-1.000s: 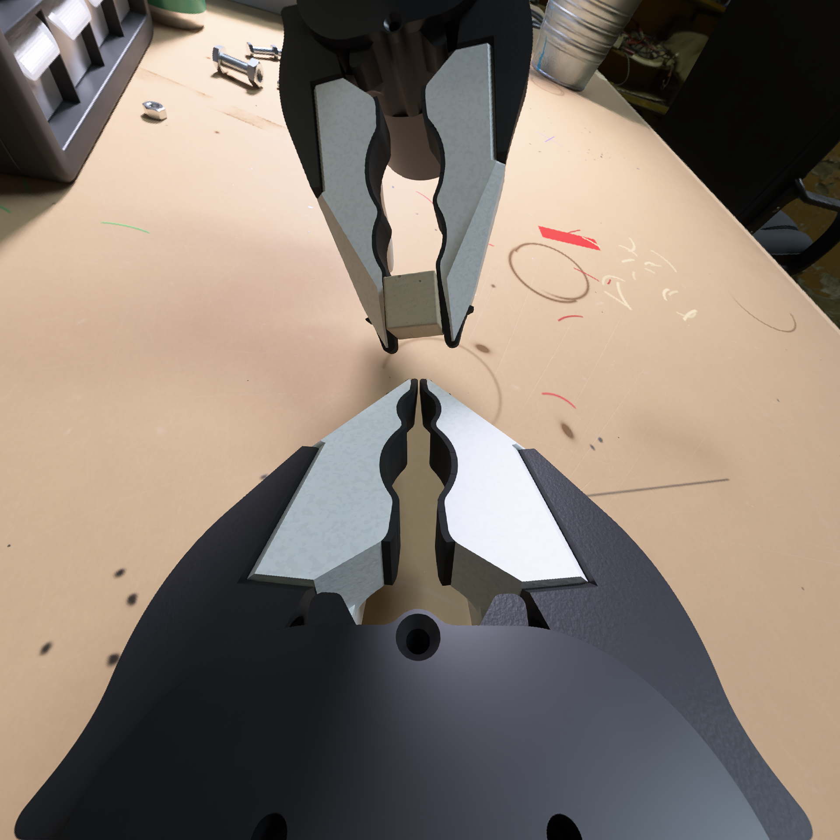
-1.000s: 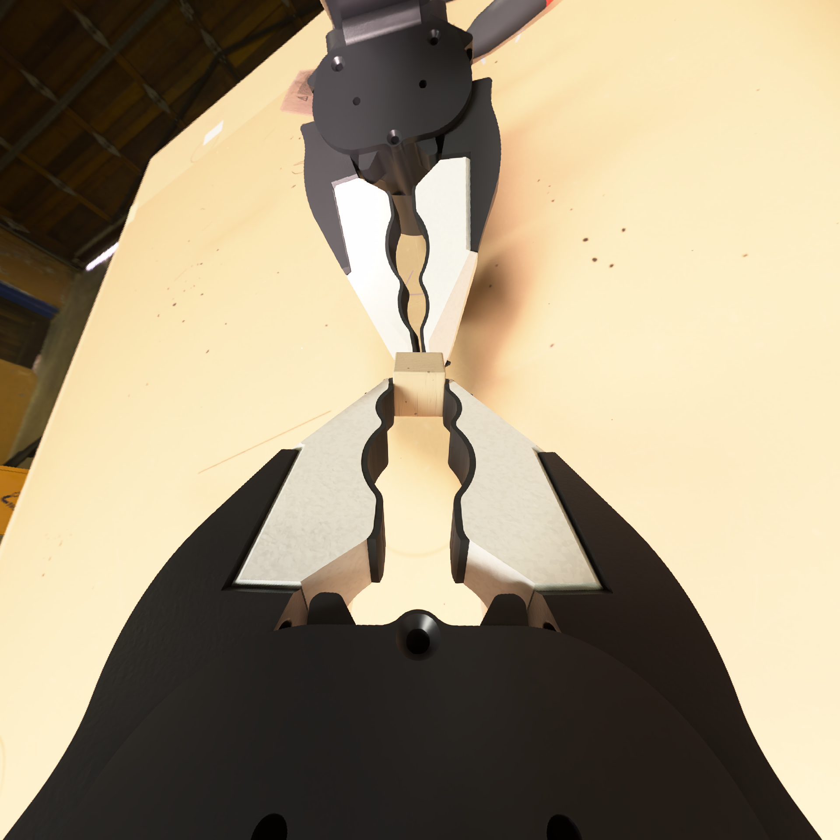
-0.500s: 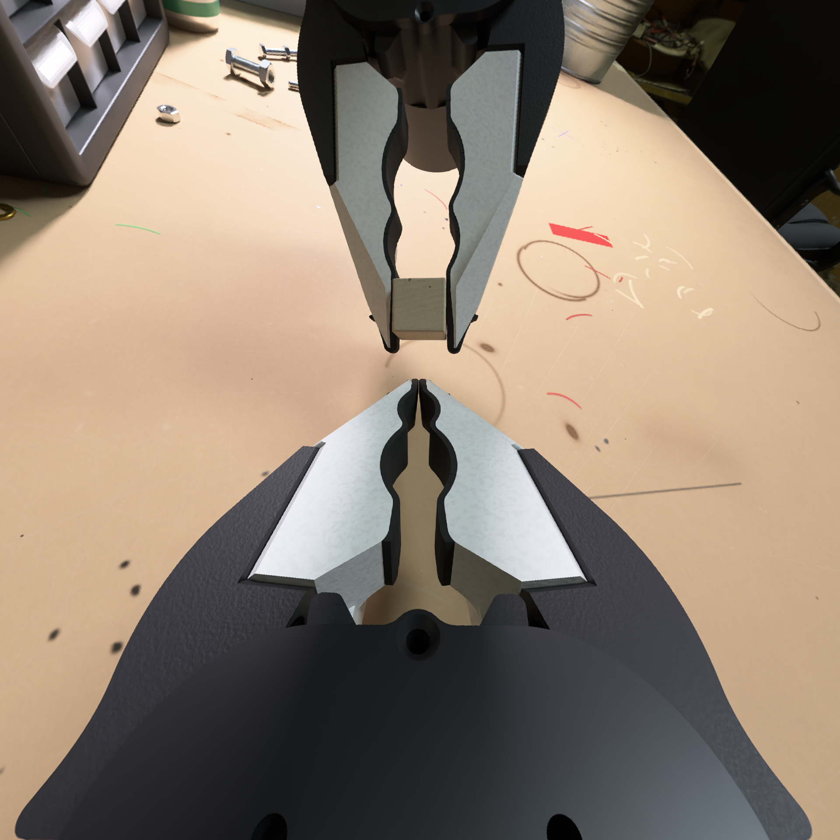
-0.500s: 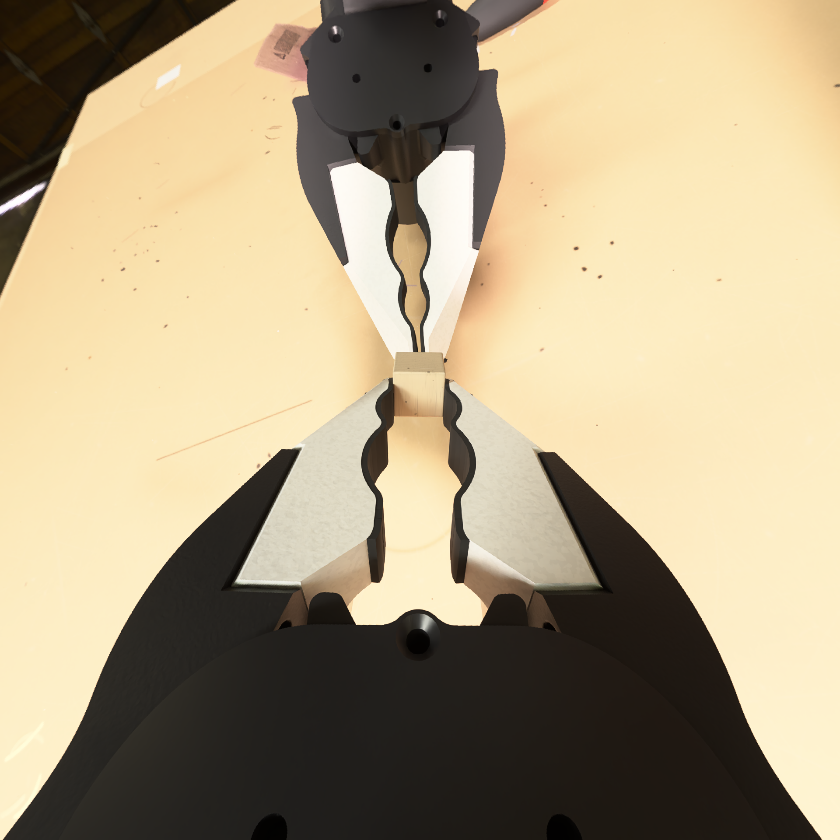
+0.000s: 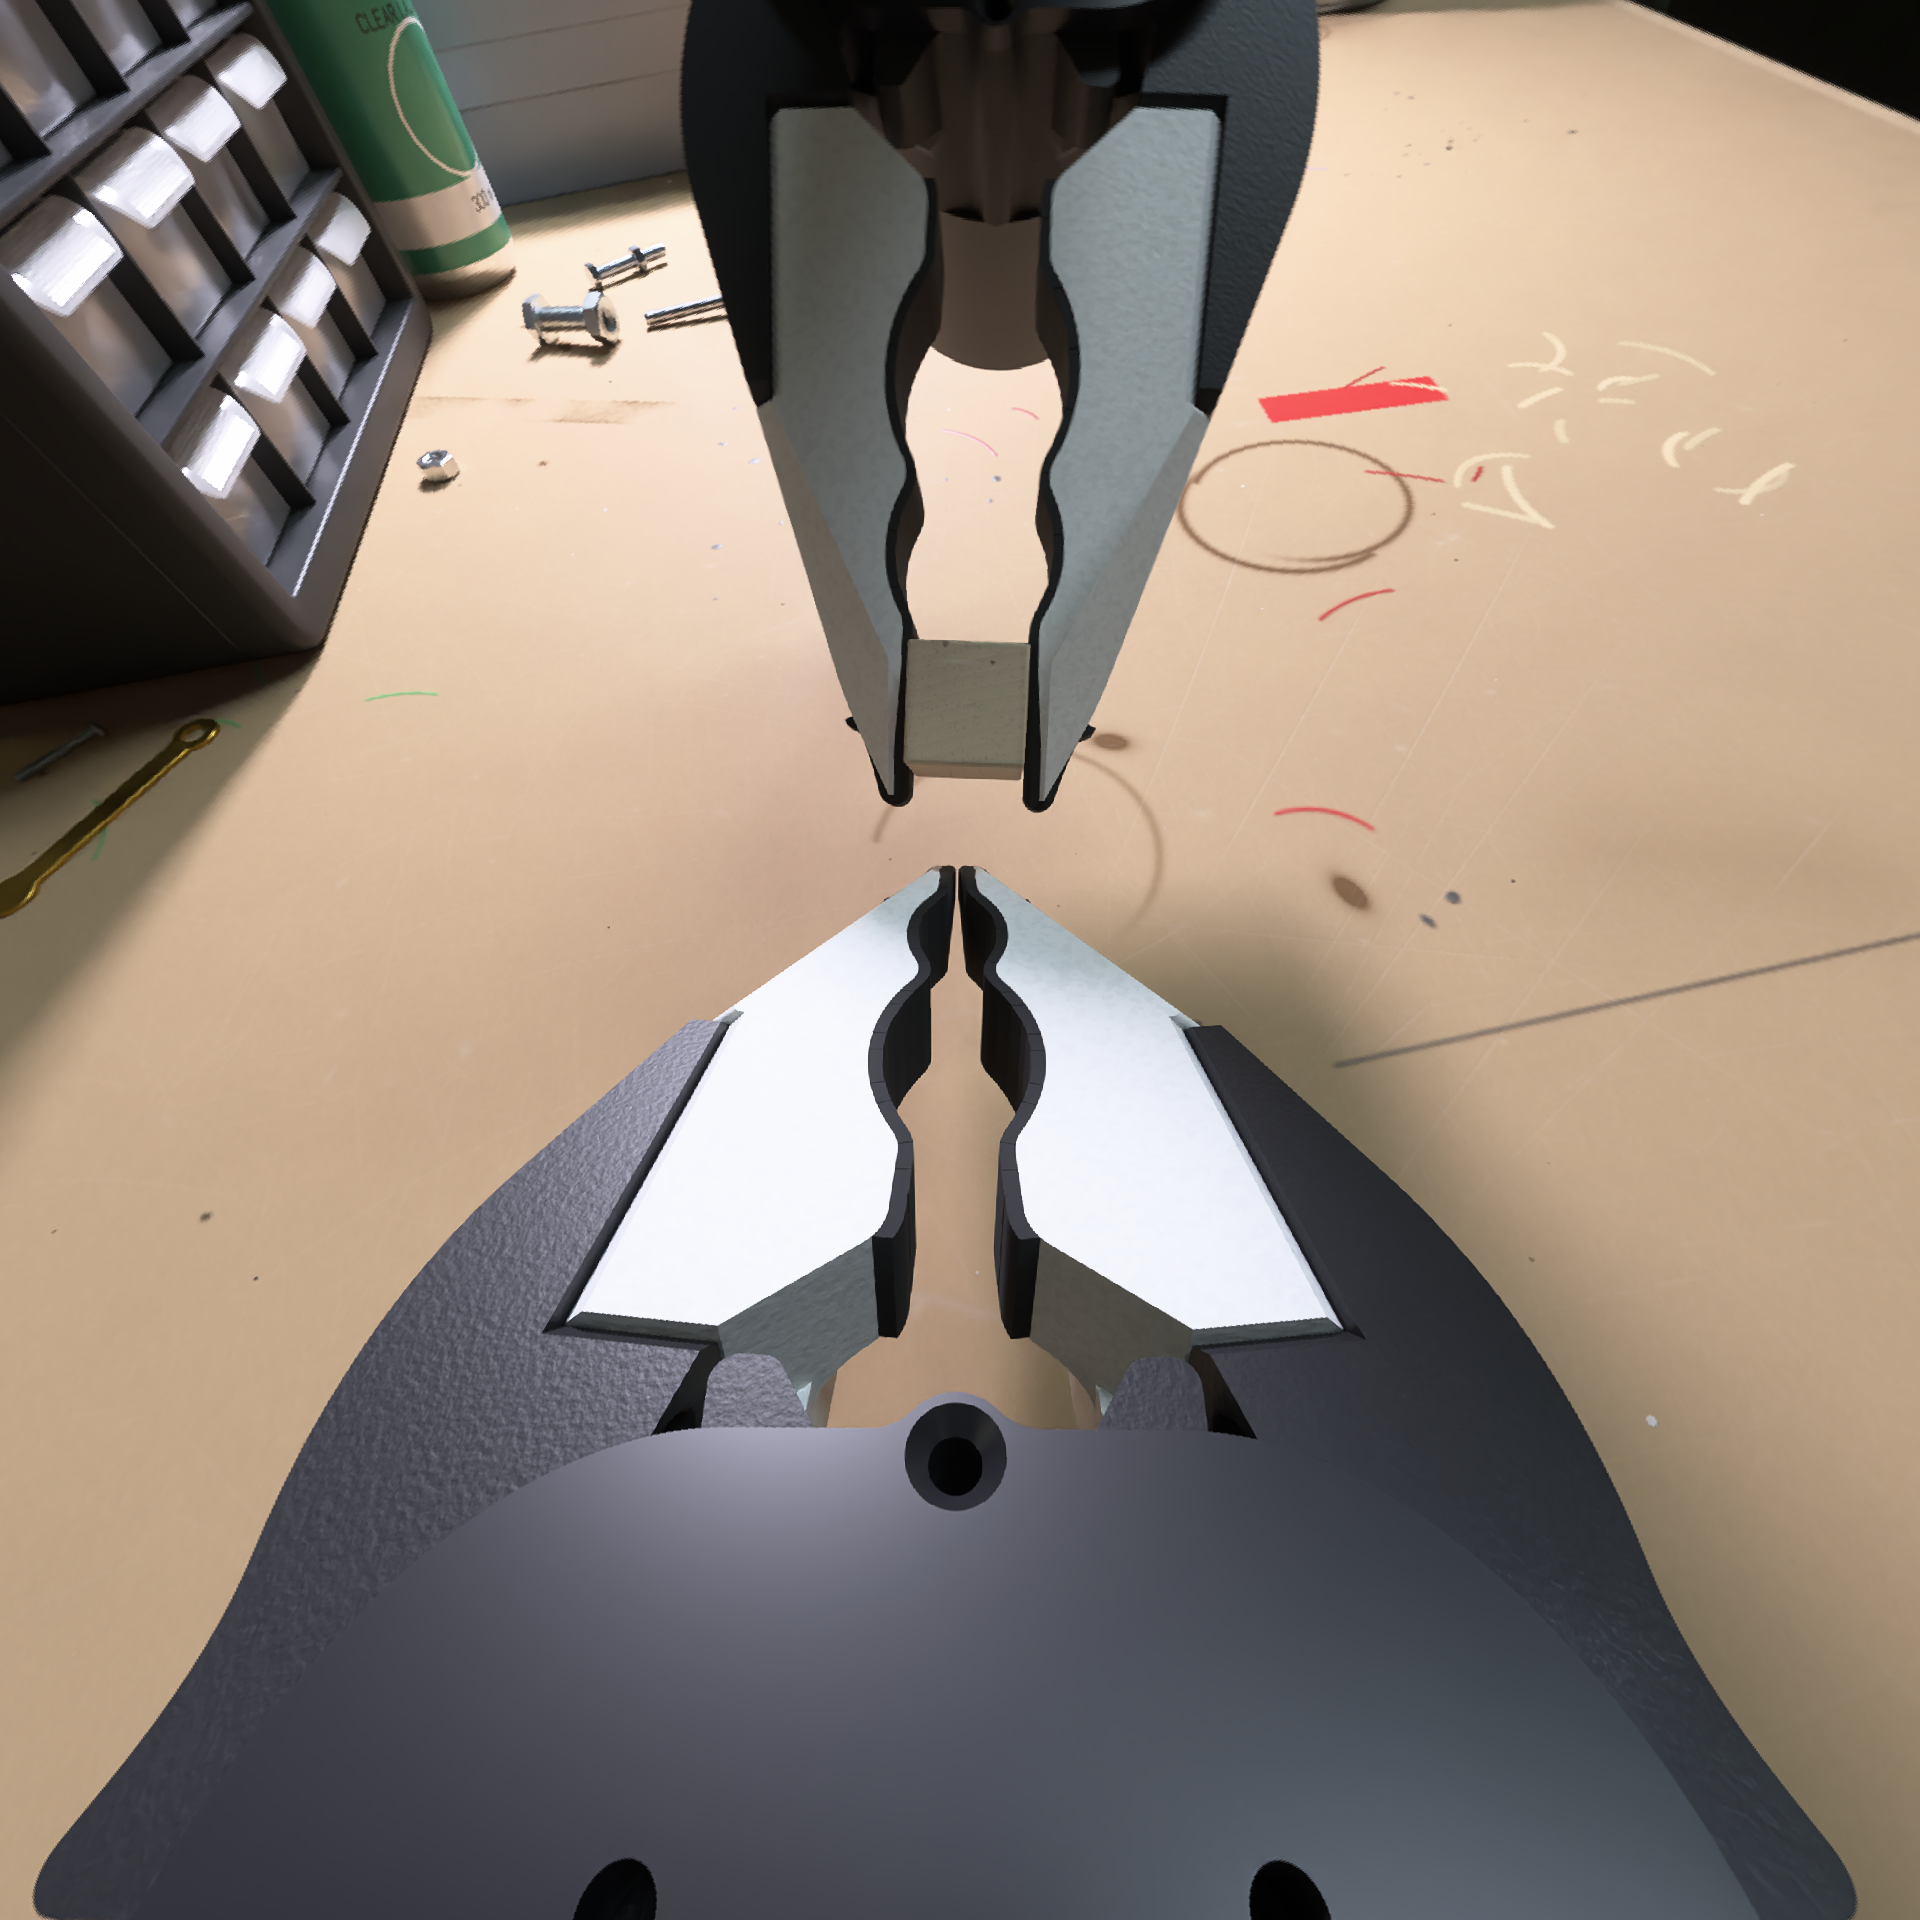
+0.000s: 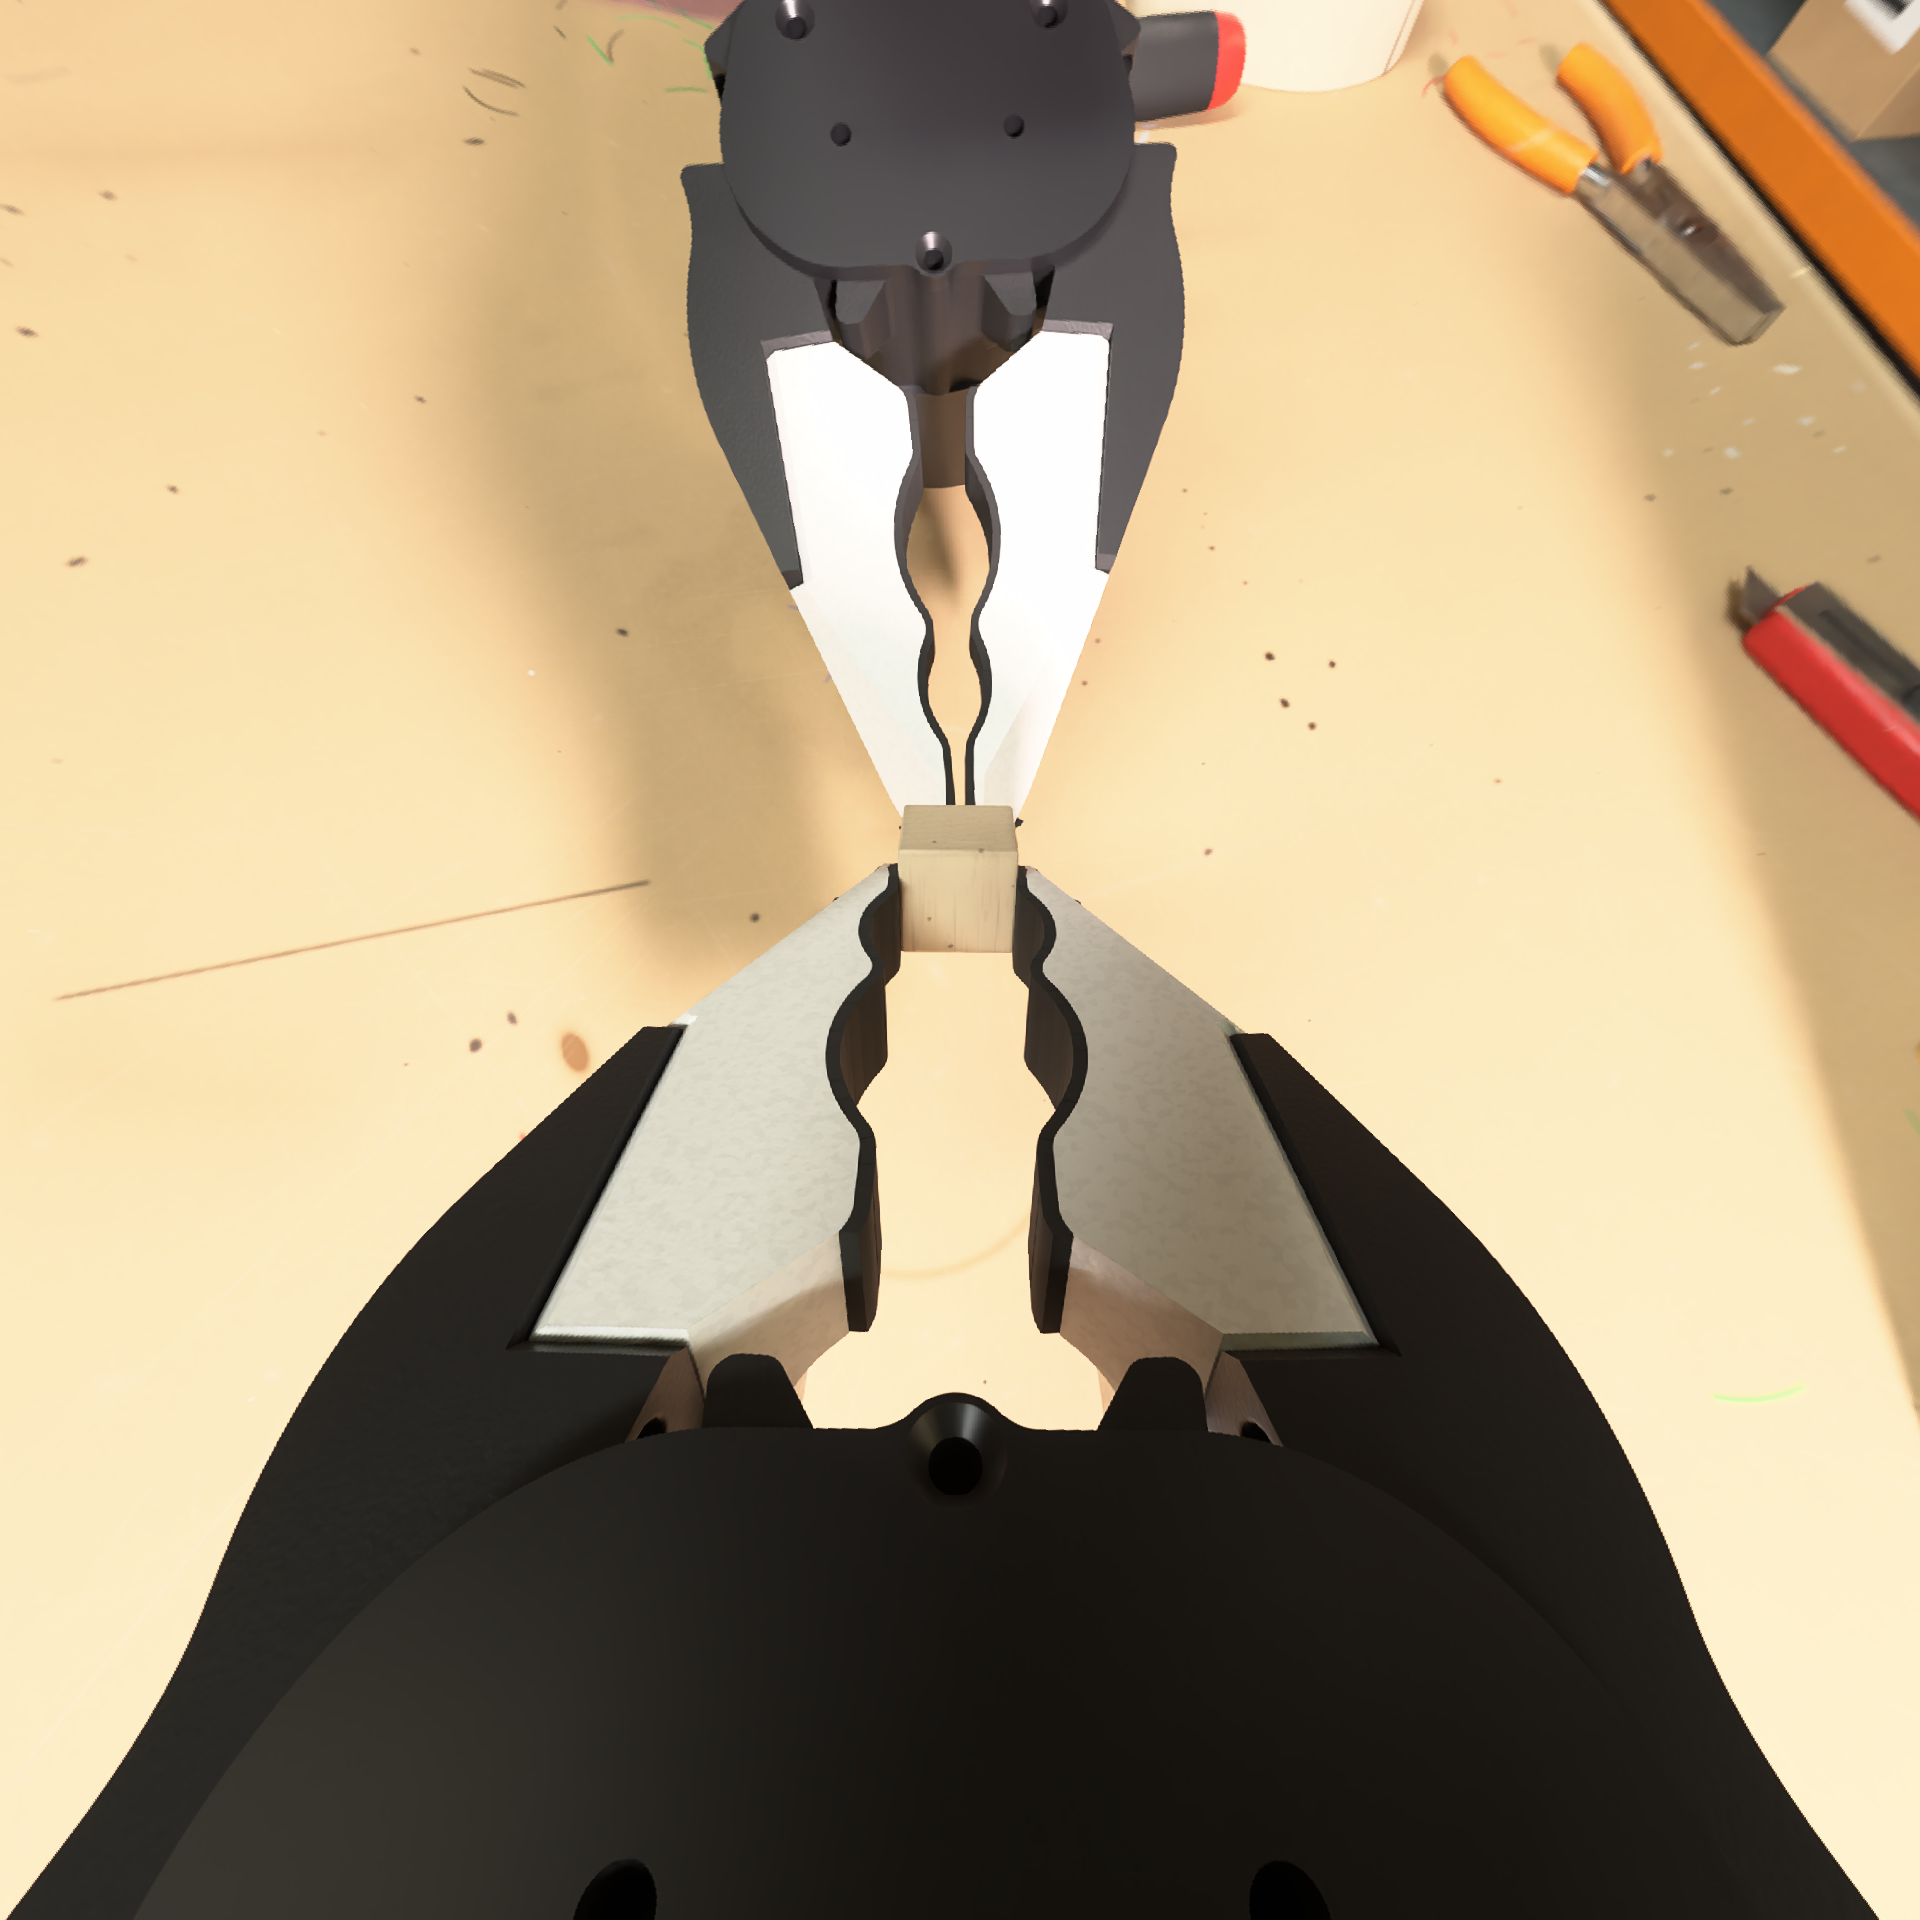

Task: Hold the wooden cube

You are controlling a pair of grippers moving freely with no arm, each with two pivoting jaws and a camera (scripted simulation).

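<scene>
The right tool (image 6: 956, 914) is pinching the wooden cube (image 6: 956, 881) above the counter (image 6: 312, 727), now swinging nearer the parts drawers (image 5: 156, 343), while the left tool (image 5: 956, 873) (fingertips pressed together, empty) is facing it, so the hold is surviving.

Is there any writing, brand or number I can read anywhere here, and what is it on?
Green can: pale lettering and a small number, partly cut off; I won't quote it.
Table: pale scribbles, not readable as words.
Wooden cube: no writing.
</scene>
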